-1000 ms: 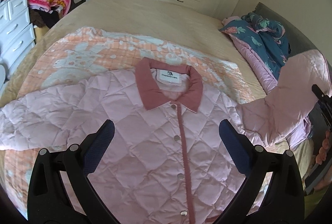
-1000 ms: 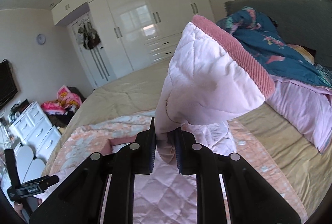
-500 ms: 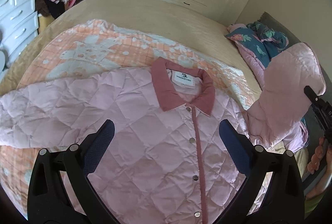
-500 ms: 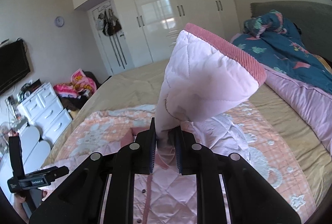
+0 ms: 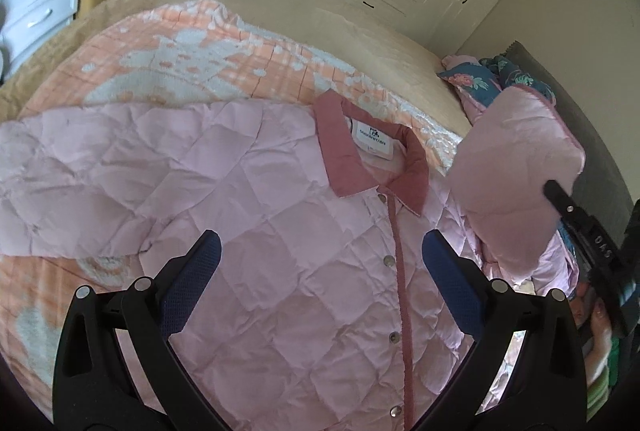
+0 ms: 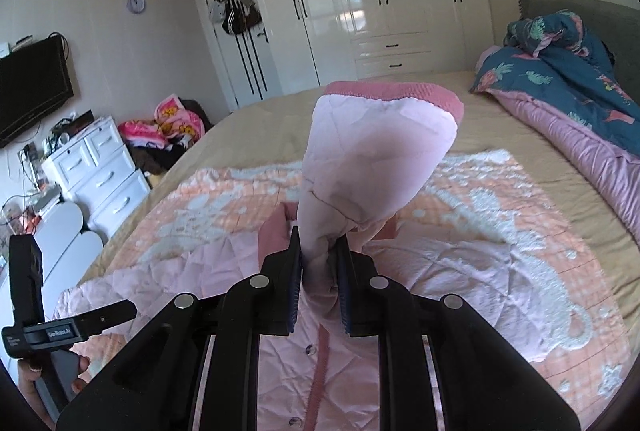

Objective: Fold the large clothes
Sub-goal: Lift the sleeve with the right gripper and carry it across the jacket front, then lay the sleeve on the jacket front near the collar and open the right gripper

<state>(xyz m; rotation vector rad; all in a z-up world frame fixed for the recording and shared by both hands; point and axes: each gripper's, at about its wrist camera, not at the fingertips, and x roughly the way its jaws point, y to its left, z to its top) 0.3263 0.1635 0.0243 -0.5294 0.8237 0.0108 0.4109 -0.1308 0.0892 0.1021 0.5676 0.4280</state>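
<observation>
bed (image 6: 460, 119) | tan cover | orange blanket (image 5: 208, 47), pink jacket (image 5: 280, 231), teal quilt (image 6: 560, 79)

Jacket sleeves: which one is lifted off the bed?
The sleeve clamped in the right tool, its darker pink cuff up in the air. The other sleeve lies flat on the orange blanket, untouched by the open left tool.

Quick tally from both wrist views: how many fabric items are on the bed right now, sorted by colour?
Pink quilted jacket with darker pink collar: 1
Orange-and-white patterned blanket under it: 1
Dark blue floral quilt with pink lining, by the headboard: 1
Beige bedspread: 1
Total: 4
</observation>
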